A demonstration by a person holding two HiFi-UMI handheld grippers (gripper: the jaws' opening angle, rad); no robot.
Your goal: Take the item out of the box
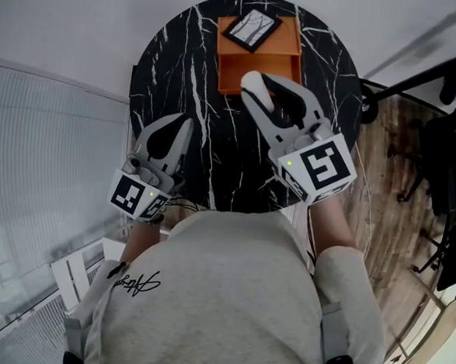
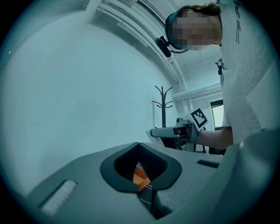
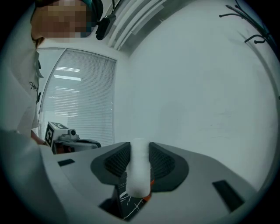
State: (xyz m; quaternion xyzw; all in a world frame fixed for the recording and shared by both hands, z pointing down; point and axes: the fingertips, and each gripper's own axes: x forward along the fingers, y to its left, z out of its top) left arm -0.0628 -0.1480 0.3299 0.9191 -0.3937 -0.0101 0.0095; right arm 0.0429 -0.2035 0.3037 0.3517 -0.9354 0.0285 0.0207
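My left claw (image 1: 182,126) hangs over the near-left part of the black marbled table (image 1: 174,65). Its jaws are pressed together w/ nothing between them (only a slit of orange and tabletop shows past them). To its right, my right claw (image 1: 267,91) is clamped on a white rounded item (image 3: 139,170), which stands upright between the jaws. Just beyond that claw's tips sits the orange box (image 1: 260,61), at the table's far edge, w/ a dark framed slab (image 1: 253,29) lying askew across its far end.
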